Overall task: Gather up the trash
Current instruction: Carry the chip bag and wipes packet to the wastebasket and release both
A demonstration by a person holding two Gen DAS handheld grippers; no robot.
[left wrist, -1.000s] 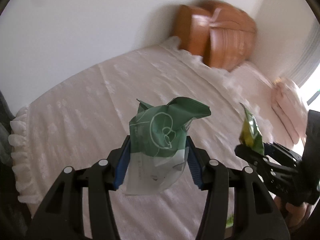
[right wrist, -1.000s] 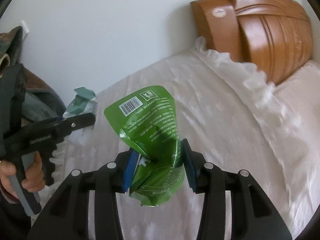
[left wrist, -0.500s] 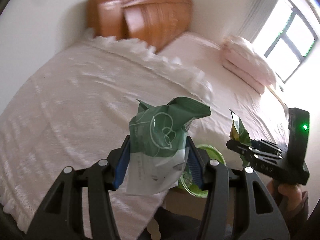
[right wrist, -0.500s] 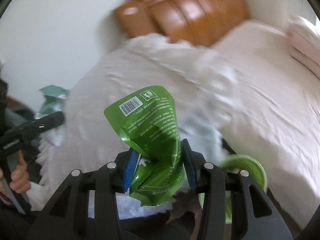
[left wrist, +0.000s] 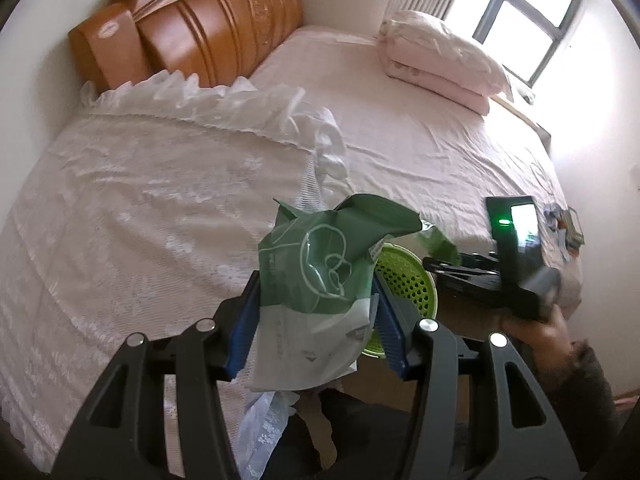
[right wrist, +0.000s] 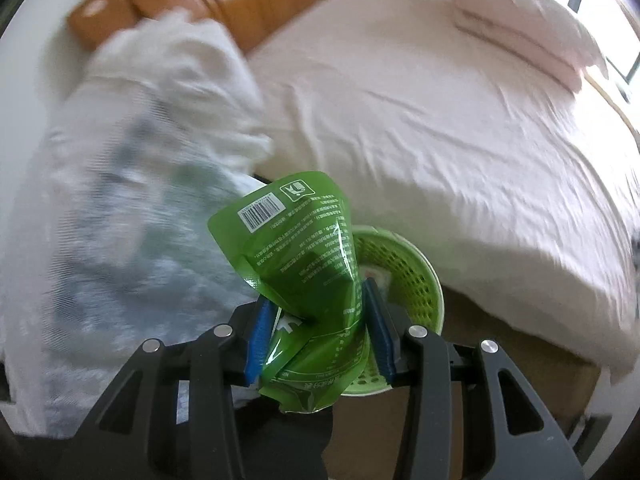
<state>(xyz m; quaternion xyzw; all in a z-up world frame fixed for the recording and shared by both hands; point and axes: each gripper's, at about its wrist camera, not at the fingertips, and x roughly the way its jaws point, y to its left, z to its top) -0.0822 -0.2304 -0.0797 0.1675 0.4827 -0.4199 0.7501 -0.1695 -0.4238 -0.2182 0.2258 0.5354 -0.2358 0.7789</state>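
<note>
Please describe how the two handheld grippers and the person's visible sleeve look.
Both the left gripper and the right gripper have black open-frame fingers with silver rivets and ribbed blue pads. The right gripper's body carries a green light. The sleeve is dark grey.

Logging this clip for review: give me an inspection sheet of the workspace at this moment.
Surface: bed with pink sheet; white lace cover over its near part.
Job's things: green-white bag in the left gripper; green pouch in the right gripper; green basket on the floor beside the bed, something pale inside.
Clutter: small items at the bed's far edge, too small to identify.
Grippers: both clamped on their wrappers, held near the basket.
Cables: nothing seen.
Surroundings: wooden headboard, folded quilt, window.
</note>
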